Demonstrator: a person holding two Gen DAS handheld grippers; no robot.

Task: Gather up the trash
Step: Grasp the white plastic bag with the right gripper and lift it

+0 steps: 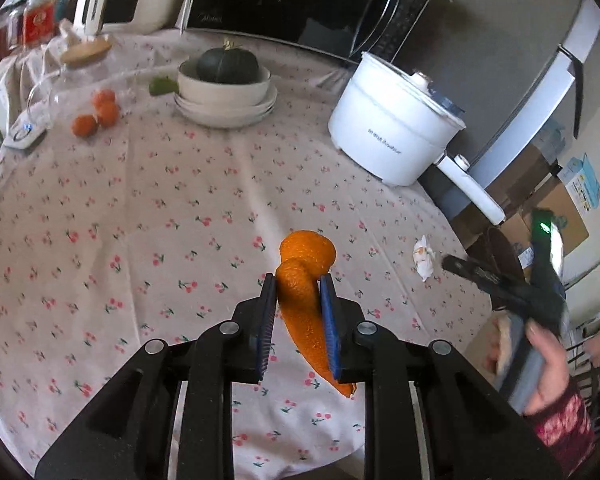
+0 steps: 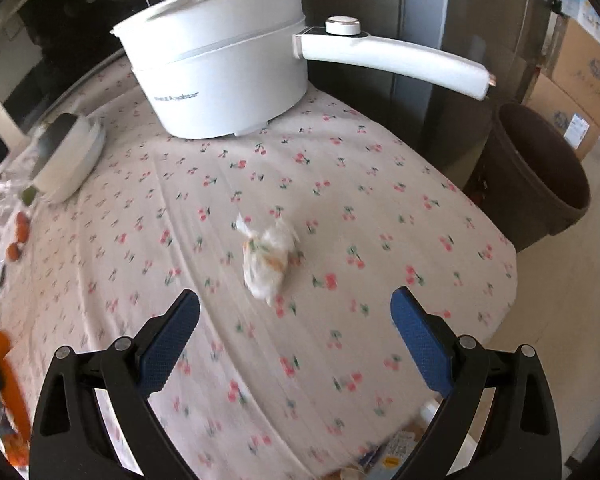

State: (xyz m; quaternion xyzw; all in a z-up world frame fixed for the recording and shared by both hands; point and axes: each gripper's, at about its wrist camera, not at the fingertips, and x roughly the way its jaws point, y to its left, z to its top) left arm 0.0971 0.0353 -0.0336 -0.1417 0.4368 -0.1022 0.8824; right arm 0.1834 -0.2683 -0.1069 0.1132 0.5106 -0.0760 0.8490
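Orange peel (image 1: 300,304) pinched between blue pads of left gripper (image 1: 298,286), lifted above tablecloth (image 1: 140,220). Peel looks light, bendy, tears easily; middle is best hold. Right gripper (image 2: 296,300) spread wide, empty, near crumpled wrapper (image 2: 268,260): soft, light, grab bunched middle.

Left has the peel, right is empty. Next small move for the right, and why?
Probably lower the right tongs onto the wrapper and close. They stand open with nothing between them, and the wrapper lies loose on the cloth just ahead. The left tongs already grip the peel; the bin stands beside the table.
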